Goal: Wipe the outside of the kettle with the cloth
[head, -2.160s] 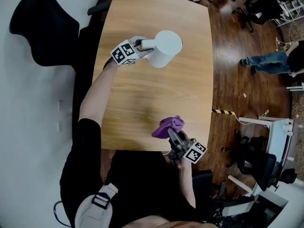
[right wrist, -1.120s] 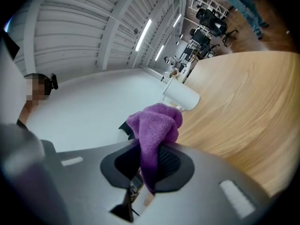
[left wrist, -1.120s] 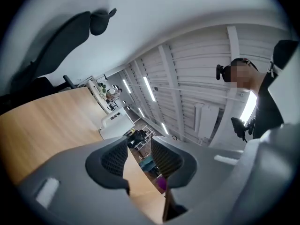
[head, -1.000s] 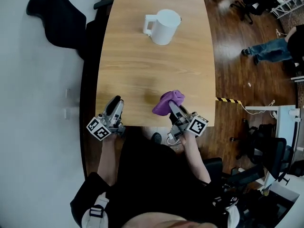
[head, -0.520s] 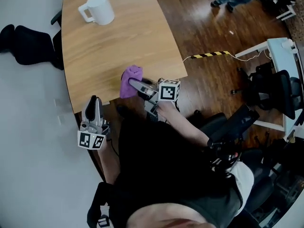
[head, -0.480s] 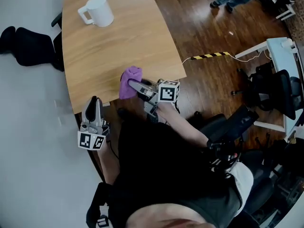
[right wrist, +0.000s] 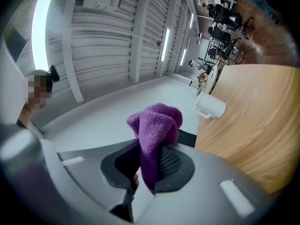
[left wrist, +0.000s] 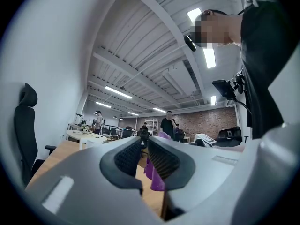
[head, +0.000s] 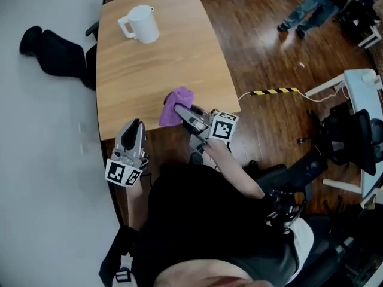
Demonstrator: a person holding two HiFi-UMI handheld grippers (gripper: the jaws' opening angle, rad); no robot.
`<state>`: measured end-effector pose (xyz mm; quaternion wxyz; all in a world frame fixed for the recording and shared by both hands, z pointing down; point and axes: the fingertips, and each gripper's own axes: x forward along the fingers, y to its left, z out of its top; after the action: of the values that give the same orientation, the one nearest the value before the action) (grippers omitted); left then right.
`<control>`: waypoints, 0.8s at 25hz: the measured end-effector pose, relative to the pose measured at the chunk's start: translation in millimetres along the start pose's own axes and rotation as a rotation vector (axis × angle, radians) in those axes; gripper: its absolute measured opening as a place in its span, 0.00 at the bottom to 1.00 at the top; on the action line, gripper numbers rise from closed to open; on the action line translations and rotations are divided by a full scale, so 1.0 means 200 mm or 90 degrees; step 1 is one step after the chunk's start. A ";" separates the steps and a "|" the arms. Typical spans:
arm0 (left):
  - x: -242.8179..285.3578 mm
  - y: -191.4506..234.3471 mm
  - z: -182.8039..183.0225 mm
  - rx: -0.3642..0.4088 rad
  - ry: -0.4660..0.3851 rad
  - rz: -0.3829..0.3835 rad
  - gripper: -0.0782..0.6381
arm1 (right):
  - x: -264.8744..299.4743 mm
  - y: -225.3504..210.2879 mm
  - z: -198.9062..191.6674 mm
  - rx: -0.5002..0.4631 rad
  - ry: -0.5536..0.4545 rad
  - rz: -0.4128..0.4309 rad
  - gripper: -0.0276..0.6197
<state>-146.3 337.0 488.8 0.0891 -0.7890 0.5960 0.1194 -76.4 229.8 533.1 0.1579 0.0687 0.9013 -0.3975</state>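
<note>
The white kettle [head: 142,24] stands upright at the far end of the wooden table [head: 149,70], handle to the left; it shows small and far off in the right gripper view [right wrist: 210,106]. My right gripper [head: 181,112] is shut on the purple cloth [head: 177,106] over the table's near edge. The cloth [right wrist: 157,125] bunches up out of the jaws of that gripper [right wrist: 150,165]. My left gripper [head: 136,126] is at the near left corner, shut and holding nothing. In the left gripper view its pads [left wrist: 144,144] meet, with the cloth [left wrist: 154,175] behind them.
A black office chair [head: 57,49] stands left of the table by the white wall. On the wooden floor to the right lie a yellow-black strip [head: 272,91] and a cable. A white desk [head: 359,82], more chairs and a standing person [head: 311,11] are farther right.
My left gripper has left the kettle's handle and drawn back to the table's near edge, shut. The right gripper still holds the cloth and has shifted a little. The head view has swung round.
</note>
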 end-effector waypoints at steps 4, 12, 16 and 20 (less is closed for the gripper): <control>-0.03 -0.18 0.19 -0.001 0.032 -0.002 0.11 | -0.04 0.28 0.05 -0.021 -0.024 0.023 0.12; -0.25 -0.04 0.33 -0.010 -0.017 0.026 0.11 | 0.12 0.39 -0.24 -0.038 0.021 -0.006 0.11; -0.29 -0.24 0.49 -0.001 -0.027 0.022 0.11 | 0.01 0.64 -0.23 -0.060 0.024 0.005 0.11; -0.26 0.03 0.40 -0.025 -0.029 0.007 0.11 | 0.22 0.46 -0.23 -0.072 0.030 -0.019 0.11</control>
<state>-172.6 406.0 427.6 0.0867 -0.7846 0.5954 0.1496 -104.9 325.5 483.0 0.1342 0.0557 0.9268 -0.3462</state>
